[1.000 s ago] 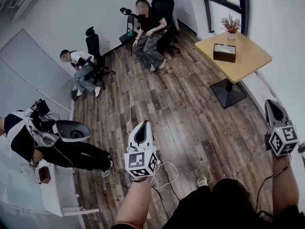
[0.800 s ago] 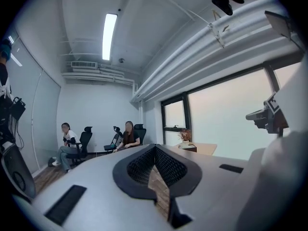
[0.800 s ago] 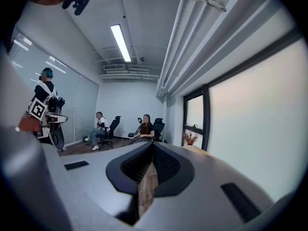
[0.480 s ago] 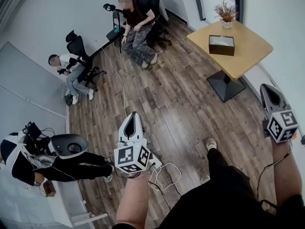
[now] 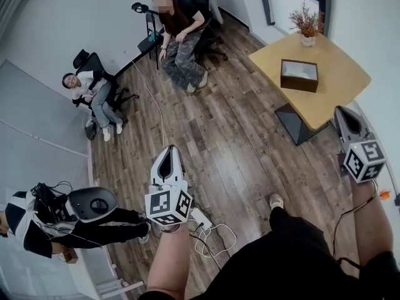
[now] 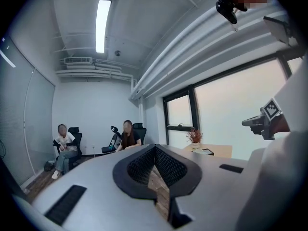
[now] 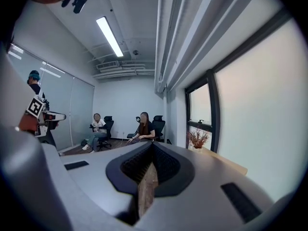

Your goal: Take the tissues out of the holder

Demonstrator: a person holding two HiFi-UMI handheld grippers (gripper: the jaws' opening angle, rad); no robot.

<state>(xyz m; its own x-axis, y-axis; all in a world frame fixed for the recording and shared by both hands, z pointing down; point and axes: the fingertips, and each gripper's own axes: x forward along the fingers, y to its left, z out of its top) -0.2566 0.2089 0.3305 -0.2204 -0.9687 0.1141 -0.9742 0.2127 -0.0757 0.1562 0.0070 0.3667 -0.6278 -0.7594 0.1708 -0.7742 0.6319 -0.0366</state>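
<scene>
The head view gives us the whole room. The tissue holder (image 5: 299,75), a dark box with something pale showing at its top, sits on the desk (image 5: 340,89) by the window, near a potted plant (image 5: 307,25) and well apart from both claws. In the left gripper view the holder is only a small flat shape on the far desk. The right gripper view shows the plant and the desk's edge, but no holder that we can make out. No view lets us pick out single tissues.

The head view cuts off our arms at its lower edge and shows each claw only from behind.

The left claw (image 6: 155,147) has its jaws together with nothing between them, and only the wooden floor (image 5: 237,142) shows through the slit. The right claw (image 7: 152,146) is likewise closed and empty. Both hang in the air above the floor.
</scene>
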